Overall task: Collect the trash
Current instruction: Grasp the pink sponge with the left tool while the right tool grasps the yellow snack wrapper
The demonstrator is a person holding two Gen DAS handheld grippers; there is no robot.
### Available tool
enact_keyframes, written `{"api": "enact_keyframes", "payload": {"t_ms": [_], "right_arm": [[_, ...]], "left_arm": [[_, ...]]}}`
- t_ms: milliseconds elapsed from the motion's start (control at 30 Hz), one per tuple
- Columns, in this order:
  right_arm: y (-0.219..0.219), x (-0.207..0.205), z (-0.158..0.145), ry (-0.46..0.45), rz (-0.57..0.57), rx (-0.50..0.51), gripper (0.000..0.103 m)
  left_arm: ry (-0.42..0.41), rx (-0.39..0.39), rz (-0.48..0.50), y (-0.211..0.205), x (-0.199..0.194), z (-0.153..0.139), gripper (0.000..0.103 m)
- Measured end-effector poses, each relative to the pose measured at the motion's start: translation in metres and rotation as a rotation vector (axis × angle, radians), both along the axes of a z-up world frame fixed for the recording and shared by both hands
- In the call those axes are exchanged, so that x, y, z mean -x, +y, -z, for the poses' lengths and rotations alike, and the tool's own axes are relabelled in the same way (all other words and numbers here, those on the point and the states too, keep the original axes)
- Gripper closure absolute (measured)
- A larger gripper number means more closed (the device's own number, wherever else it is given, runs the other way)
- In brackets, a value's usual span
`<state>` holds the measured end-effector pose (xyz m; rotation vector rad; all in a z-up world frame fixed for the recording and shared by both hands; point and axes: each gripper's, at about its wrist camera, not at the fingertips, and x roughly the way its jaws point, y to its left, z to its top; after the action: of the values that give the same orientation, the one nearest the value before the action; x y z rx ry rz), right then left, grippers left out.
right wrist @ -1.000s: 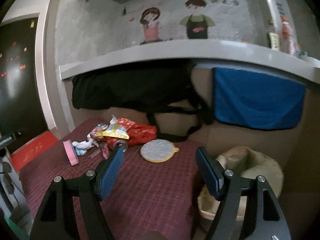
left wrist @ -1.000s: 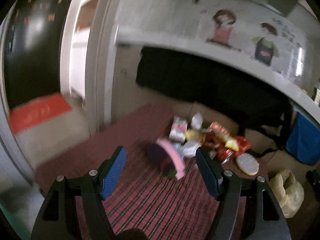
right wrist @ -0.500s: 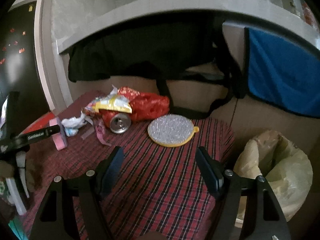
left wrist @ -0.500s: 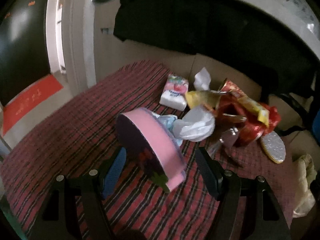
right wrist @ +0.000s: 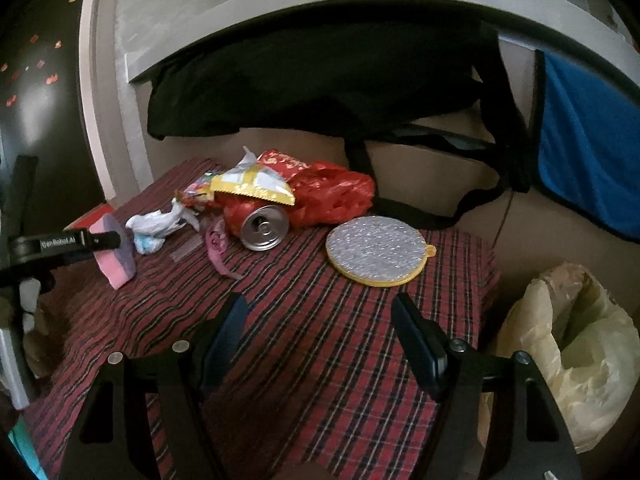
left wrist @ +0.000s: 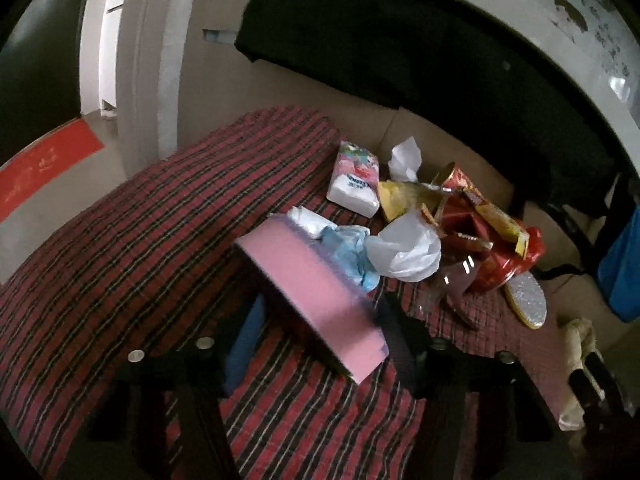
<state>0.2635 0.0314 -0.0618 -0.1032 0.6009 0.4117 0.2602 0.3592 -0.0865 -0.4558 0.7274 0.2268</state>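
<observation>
In the last second the left gripper (left wrist: 320, 332) has swept down from a far view of the table (left wrist: 120, 264) and closed in on the pink box (left wrist: 316, 292), which now fills the space between its fingers; a second ago the box was small and well ahead. The jaws are wide apart and straddle the box without visibly touching it, though blur hides the contact line. From the right wrist view the left gripper's finger lies against the box at the left end of the litter pile. The box stands tilted on edge, just left of the white bag (left wrist: 404, 248) and blue tissue (left wrist: 352, 252), with the tissue pack (left wrist: 354, 184) behind it and the can (right wrist: 264, 226) and red wrappers (right wrist: 328, 192) to its right. The right gripper (right wrist: 320, 340) has also come lower and nearer, jaws wide and empty, over bare cloth short of the silver disc (right wrist: 376, 248). The bin bag (right wrist: 572, 352) sits off the table's right edge, well apart from the box. My reading: the first pick is about to be made, and nothing is yet collected.
</observation>
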Motion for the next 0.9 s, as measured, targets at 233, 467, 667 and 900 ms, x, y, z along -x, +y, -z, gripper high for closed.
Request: {"api": "enact_keyframes", "payload": {"t_ms": [233,467,667,900], "right_arm": [[0.012,0.007,-0.006,-0.036,-0.023,0.018,0.031],[0.046,-0.006,-0.022,-0.068,-0.102,0.024,0.031],[0.087,-0.045,-0.040,-0.089,-0.126,-0.004,0.031],[0.131,-0.131,-0.028,-0.045,-0.029,0.070,0.036]], "left_arm": [[-0.027,0.029,-0.011,0.006,0.013,-0.003,0.063],[-0.080,-0.035,-0.022,0.009,0.045,-0.016,0.069],[-0.122,-0.128,0.012,-0.004,0.078,-0.026,0.069],[-0.126,-0.094,0.037,-0.006,0.093,-0.014,0.069]]}}
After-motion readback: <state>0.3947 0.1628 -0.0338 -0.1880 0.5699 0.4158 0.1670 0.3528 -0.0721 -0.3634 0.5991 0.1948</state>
